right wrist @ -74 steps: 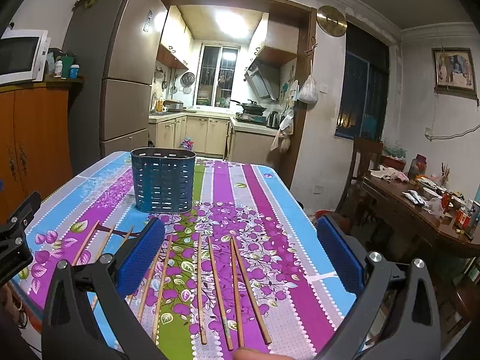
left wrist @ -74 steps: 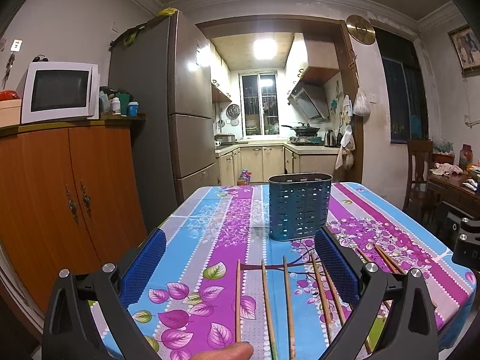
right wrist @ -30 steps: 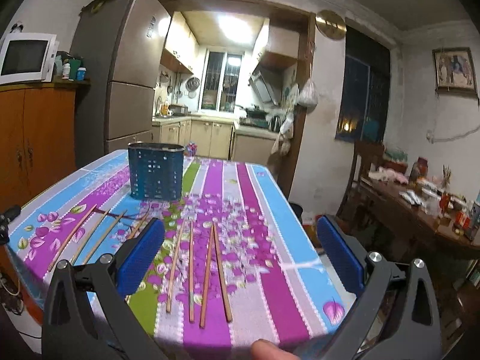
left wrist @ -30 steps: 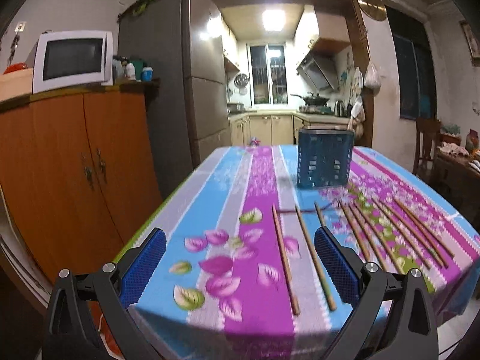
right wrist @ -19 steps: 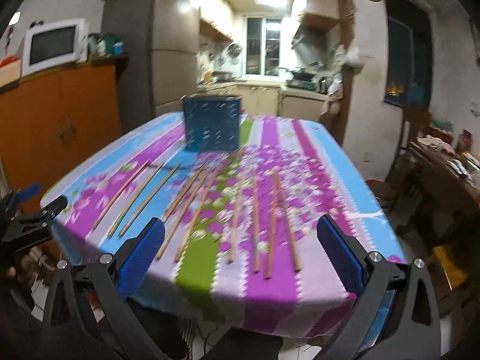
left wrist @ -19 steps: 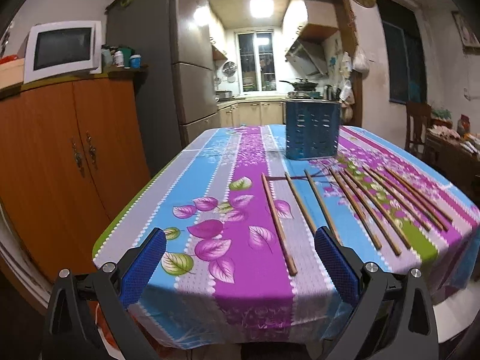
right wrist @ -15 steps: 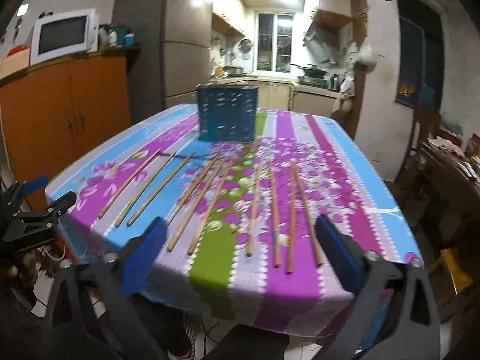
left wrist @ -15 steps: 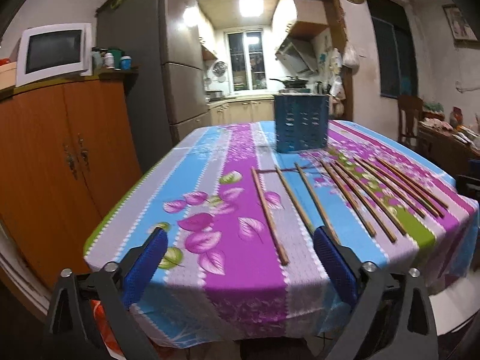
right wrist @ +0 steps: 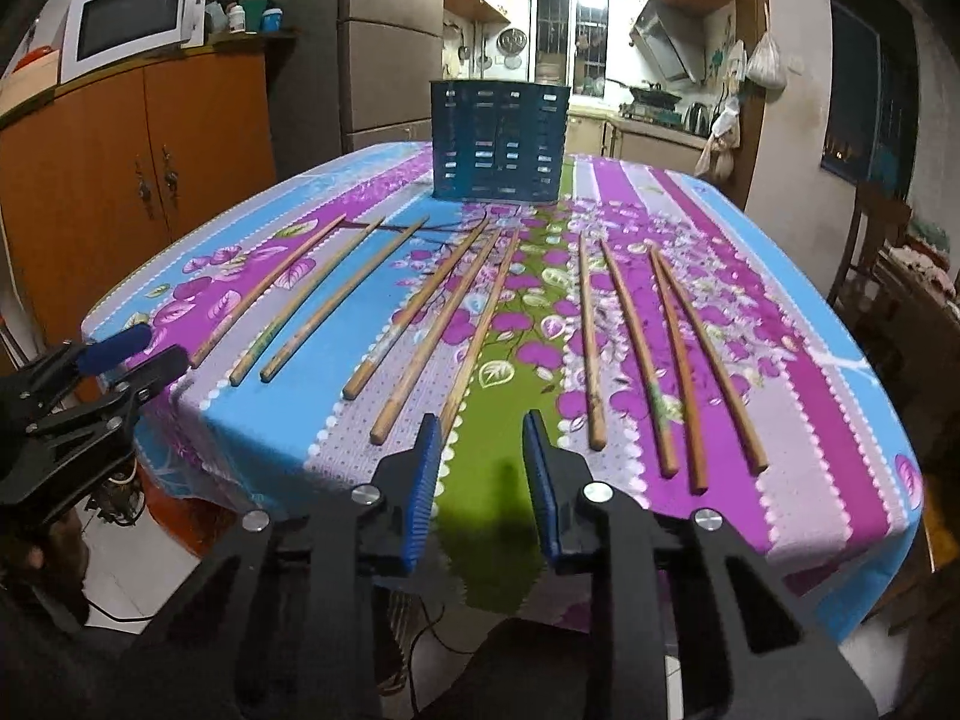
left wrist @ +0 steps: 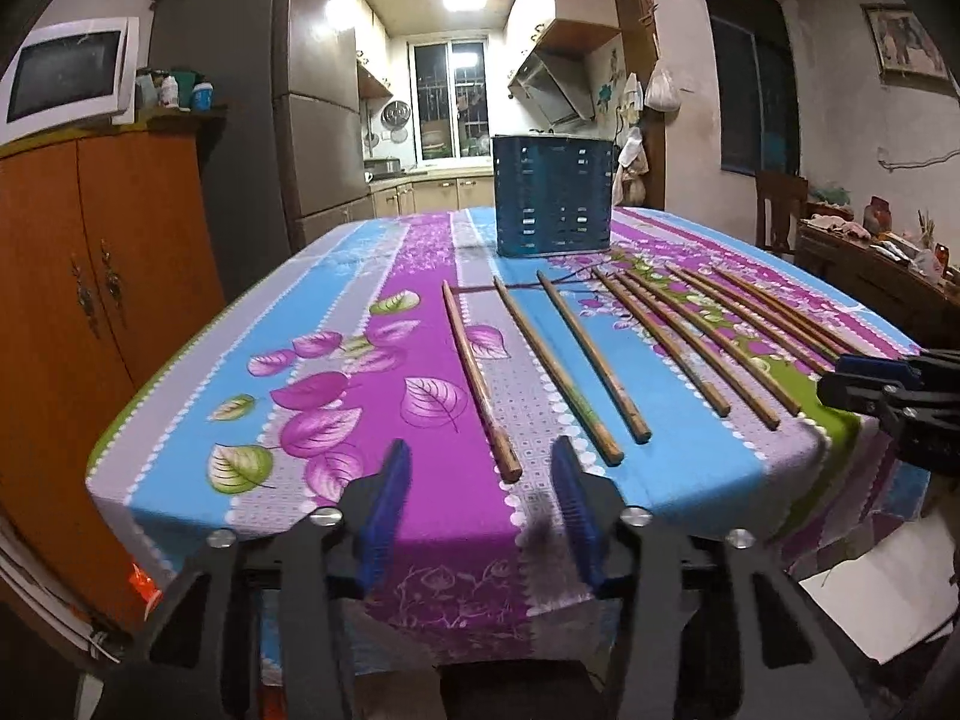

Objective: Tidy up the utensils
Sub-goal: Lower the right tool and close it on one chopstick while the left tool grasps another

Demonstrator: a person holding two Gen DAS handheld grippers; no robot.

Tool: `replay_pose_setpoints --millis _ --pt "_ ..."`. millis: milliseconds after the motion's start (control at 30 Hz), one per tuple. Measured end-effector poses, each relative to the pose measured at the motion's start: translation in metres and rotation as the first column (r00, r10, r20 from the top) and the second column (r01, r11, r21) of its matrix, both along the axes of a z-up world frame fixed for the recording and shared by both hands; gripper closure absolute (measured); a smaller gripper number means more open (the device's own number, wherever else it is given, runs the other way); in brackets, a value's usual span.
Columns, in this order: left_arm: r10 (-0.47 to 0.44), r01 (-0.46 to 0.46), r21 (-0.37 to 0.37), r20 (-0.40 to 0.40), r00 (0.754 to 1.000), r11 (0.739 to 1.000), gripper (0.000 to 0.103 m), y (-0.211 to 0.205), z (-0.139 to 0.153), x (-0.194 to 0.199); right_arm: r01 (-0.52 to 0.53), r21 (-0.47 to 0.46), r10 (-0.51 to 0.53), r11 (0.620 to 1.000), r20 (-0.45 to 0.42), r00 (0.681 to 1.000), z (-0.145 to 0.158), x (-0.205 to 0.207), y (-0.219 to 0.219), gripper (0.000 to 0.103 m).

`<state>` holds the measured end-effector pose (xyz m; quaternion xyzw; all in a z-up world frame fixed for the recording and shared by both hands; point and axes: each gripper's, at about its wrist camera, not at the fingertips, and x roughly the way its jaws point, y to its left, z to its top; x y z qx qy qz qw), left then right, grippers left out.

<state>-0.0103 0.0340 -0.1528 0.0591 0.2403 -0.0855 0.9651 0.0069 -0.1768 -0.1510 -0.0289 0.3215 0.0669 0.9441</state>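
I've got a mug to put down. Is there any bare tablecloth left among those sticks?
Yes: the left strip between the table edge and the leftmost chopstick, and the far right corner beside the blue holder. The middle is crowded with chopsticks.

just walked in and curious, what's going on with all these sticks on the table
A person holds a gripper in each hand at the near edge of the table. Ten wooden chopsticks lie spread out on the tablecloth; none is picked up. The left gripper and right gripper are both open and empty. The blue utensil holder stands behind the chopsticks.
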Motion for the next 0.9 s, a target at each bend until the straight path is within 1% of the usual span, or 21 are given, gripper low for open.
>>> replay_pose_setpoints --millis 33,100,233,267,300,400,733,767,900 --pt "0.000 0.000 0.003 -0.004 1.000 1.000 0.061 -0.001 -0.002 0.003 0.001 0.005 -0.001 1.000 -0.007 1.000 -0.001 0.001 0.001 0.077" --pt "-0.008 0.008 0.003 -0.003 1.000 1.000 0.063 -0.002 -0.004 0.006 0.002 0.010 -0.001 1.000 -0.013 1.000 -0.003 0.003 0.003 0.077" --pt "-0.010 0.010 -0.013 -0.005 1.000 1.000 0.063 0.000 -0.008 0.009 -0.003 0.022 0.003 1.000 -0.031 1.000 -0.007 0.009 0.008 0.082" --pt "-0.011 0.011 -0.015 -0.007 1.000 1.000 0.063 0.000 -0.009 0.011 0.000 0.019 0.001 1.000 -0.037 0.999 -0.009 0.011 0.009 0.086" --pt "-0.011 0.011 -0.018 -0.003 1.000 1.000 0.063 0.000 -0.009 0.011 0.006 0.016 -0.006 1.000 -0.044 0.999 -0.011 0.014 0.010 0.088" --pt "-0.009 0.009 -0.029 0.000 1.000 1.000 0.063 0.001 -0.010 0.014 0.020 0.019 -0.019 1.000 -0.043 0.999 -0.010 0.019 0.011 0.090" --pt "0.007 -0.006 -0.045 0.033 0.999 0.999 0.063 0.002 -0.014 0.013 0.065 0.042 -0.063 0.997 -0.042 0.997 -0.010 0.022 0.014 0.090" --pt "0.013 -0.011 -0.044 0.038 0.999 0.999 0.064 0.001 -0.014 0.012 0.070 0.042 -0.068 0.997 -0.040 0.997 -0.010 0.022 0.014 0.090" --pt "0.021 -0.019 -0.038 0.058 0.998 0.999 0.080 -0.001 -0.016 0.009 0.090 0.052 -0.089 0.995 -0.024 0.996 -0.012 0.021 0.016 0.094"
